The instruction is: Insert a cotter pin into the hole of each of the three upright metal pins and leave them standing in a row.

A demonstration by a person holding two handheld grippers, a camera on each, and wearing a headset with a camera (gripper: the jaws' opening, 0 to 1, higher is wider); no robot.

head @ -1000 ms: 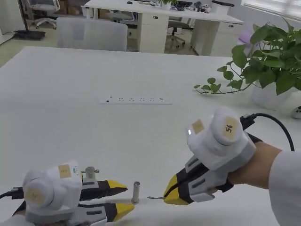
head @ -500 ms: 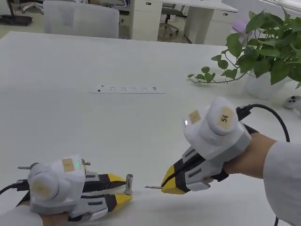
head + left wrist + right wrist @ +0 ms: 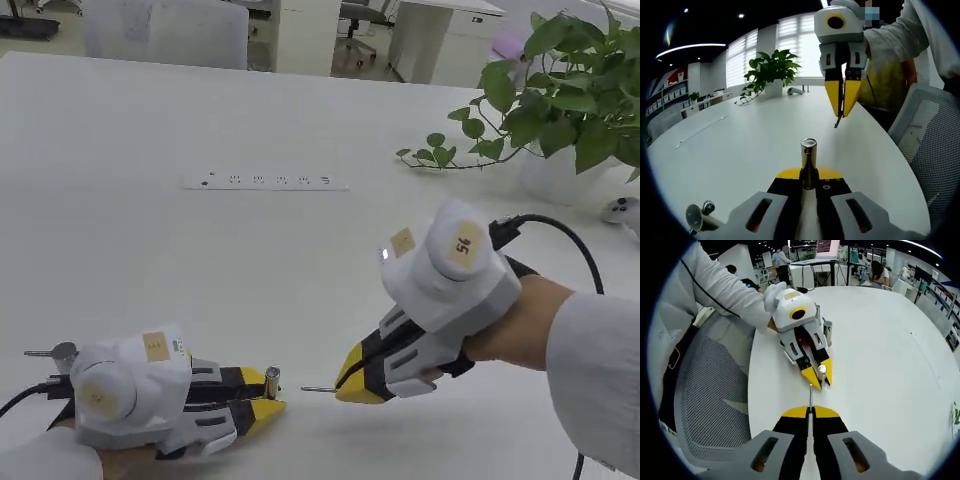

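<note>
Standing metal pin (image 3: 808, 160) in left hand-held gripper (image 3: 268, 395), cotter pin (image 3: 318, 389) near, apart.

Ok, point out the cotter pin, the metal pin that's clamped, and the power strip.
cotter pin (image 3: 810, 397): right gripper view, bare shaft ahead of the jaws.
metal pin (image 3: 808, 155): left gripper view, upper barrel above the jaws.
power strip (image 3: 265, 182): head view, middle of its top face.
</note>
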